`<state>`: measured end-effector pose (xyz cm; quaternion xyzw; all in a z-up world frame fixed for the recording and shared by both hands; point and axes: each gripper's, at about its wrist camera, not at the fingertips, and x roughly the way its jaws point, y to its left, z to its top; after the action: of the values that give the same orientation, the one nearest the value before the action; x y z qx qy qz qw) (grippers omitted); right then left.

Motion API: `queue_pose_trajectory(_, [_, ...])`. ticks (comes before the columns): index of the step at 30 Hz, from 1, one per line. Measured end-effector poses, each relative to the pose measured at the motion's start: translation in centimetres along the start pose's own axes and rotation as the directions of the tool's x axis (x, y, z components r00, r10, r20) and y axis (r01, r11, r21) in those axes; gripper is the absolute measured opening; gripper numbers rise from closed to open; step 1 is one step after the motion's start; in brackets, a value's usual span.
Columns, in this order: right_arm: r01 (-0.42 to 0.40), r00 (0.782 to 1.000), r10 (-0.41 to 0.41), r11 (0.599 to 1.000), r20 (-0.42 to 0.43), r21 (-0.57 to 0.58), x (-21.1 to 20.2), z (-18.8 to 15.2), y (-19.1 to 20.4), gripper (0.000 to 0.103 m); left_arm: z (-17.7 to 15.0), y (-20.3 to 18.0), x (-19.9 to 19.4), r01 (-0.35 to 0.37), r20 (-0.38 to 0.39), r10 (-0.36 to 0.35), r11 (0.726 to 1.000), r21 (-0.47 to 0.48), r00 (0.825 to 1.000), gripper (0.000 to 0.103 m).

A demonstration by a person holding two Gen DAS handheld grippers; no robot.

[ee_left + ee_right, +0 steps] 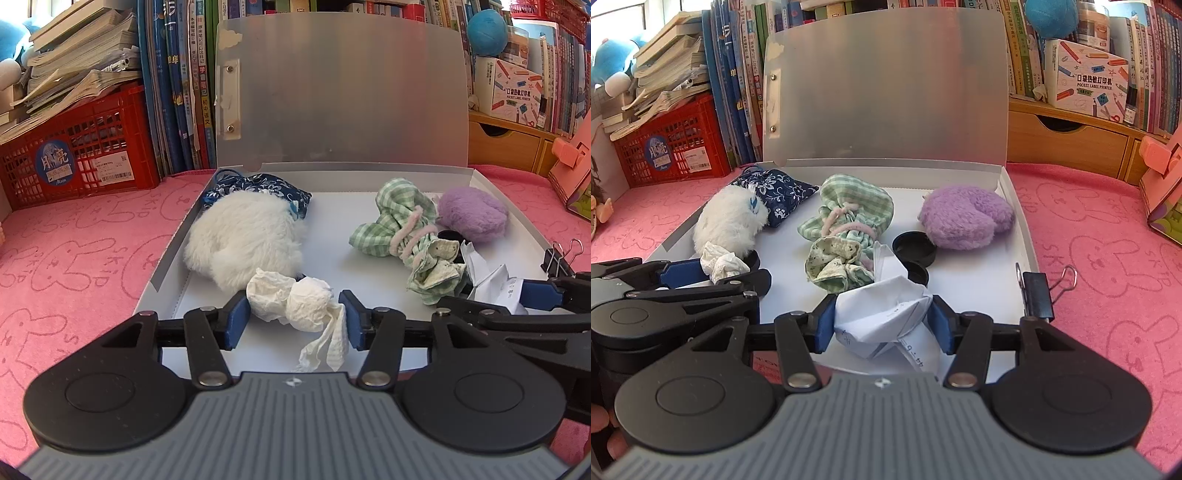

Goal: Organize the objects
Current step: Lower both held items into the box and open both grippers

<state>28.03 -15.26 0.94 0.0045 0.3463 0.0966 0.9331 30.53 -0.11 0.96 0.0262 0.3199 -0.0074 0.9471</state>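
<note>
An open grey box (173,243) (1015,206) lies on the pink cloth, lid upright. In it are a white fluffy ball (240,240) (727,221), a blue floral pouch (258,190) (779,195), a green checked pouch (395,229) (849,221), a purple plush piece (472,214) (964,218) and black caps (914,249). My left gripper (295,317) is shut on a crumpled white tissue (291,299) (722,264) over the box's front left. My right gripper (882,325) is shut on crumpled white paper (882,314) (491,280) at the front right.
A black binder clip (1038,291) (557,258) sits on the box's right front rim. A red crate (81,155) with stacked books stands at the back left. Upright books, a wooden drawer shelf (1067,140) and a pink box (1163,177) line the back and right.
</note>
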Motion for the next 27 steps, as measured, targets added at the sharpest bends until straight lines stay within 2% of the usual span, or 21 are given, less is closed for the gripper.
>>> queue_pose_trajectory(4, [-0.001,1.000,0.001,1.000,0.000,0.004,-0.04,0.00,-0.12,0.066,-0.03,0.16,-0.08,-0.001,-0.001,0.001,1.000,-0.007,1.000,0.064])
queue_pose_trajectory(27, [0.005,1.000,-0.005,1.000,0.018,0.005,0.22,-0.35,-0.55,0.073,-0.17,0.76,0.45,-0.050,-0.002,0.050,0.998,-0.028,0.999,0.088])
